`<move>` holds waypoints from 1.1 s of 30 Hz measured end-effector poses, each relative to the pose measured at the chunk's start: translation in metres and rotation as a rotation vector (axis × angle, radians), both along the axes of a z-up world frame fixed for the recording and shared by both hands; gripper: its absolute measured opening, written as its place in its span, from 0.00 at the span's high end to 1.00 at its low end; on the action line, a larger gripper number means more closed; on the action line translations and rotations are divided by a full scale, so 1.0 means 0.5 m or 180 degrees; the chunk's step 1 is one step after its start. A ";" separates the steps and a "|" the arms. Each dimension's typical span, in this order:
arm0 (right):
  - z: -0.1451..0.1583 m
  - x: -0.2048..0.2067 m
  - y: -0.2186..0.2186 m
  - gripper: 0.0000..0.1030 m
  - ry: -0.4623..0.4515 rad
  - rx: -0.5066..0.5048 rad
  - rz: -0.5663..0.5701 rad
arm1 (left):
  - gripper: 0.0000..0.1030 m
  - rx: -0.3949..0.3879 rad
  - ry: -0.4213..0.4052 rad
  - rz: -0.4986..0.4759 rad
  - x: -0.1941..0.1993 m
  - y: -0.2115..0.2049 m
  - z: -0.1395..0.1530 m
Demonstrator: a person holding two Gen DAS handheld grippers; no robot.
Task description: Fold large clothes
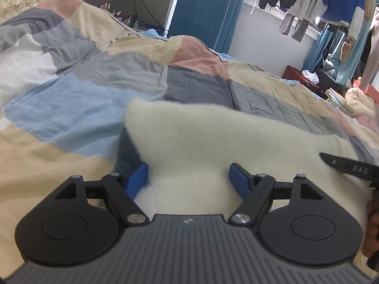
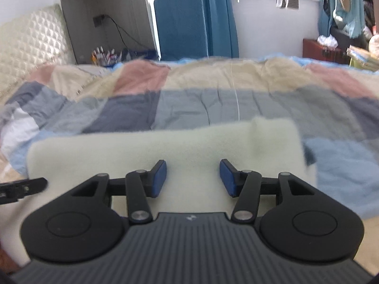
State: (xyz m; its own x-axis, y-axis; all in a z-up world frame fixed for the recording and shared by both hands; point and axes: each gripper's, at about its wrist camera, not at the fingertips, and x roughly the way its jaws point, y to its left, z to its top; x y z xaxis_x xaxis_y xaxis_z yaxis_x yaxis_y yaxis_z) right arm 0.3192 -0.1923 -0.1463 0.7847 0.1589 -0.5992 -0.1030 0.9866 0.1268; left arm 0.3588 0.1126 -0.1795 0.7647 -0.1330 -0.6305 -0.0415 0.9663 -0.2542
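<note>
Fleece garment [image 1: 213, 142], pale cream and folded into a thick pad, lies on a patchwork quilt [image 1: 99, 90] covering the bed. Both grippers hover over it with nothing pinched: the left gripper [image 1: 188, 179] spread wide, the right gripper [image 2: 193, 177] narrower, its view blurred.

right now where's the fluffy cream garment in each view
Left wrist view: the fluffy cream garment fills the lower centre and right, lying on the patchwork quilt, just ahead of the left gripper.
Right wrist view: it spans the lower centre, left to right of middle, ahead of the right gripper.
Shared landmark: the blue upright panel beyond the bed, top centre in both.
</note>
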 end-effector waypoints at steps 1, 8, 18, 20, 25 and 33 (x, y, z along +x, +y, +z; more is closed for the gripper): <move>-0.005 0.001 0.003 0.48 -0.0007 -0.0024 0.0015 | 0.23 -0.0012 0.0005 0.0003 0.001 0.001 -0.002; -0.009 -0.003 0.014 0.48 -0.0001 -0.0138 0.0053 | 0.22 -0.0147 -0.0030 0.0126 -0.027 0.004 0.023; 0.006 -0.039 0.031 0.48 0.0008 -0.0206 0.0026 | 0.20 -0.0393 -0.0213 0.0158 -0.170 0.001 0.071; 0.014 -0.059 0.030 0.48 0.0026 -0.0191 0.0044 | 0.18 -0.0432 -0.0218 0.0203 -0.189 -0.005 0.077; 0.035 -0.109 0.033 0.47 0.0098 -0.0190 0.0117 | 0.17 -0.0767 -0.0157 0.0186 -0.230 -0.011 0.089; 0.063 -0.180 0.037 0.45 0.0185 -0.0094 0.0242 | 0.11 -0.2136 0.0540 0.0266 -0.255 0.018 -0.029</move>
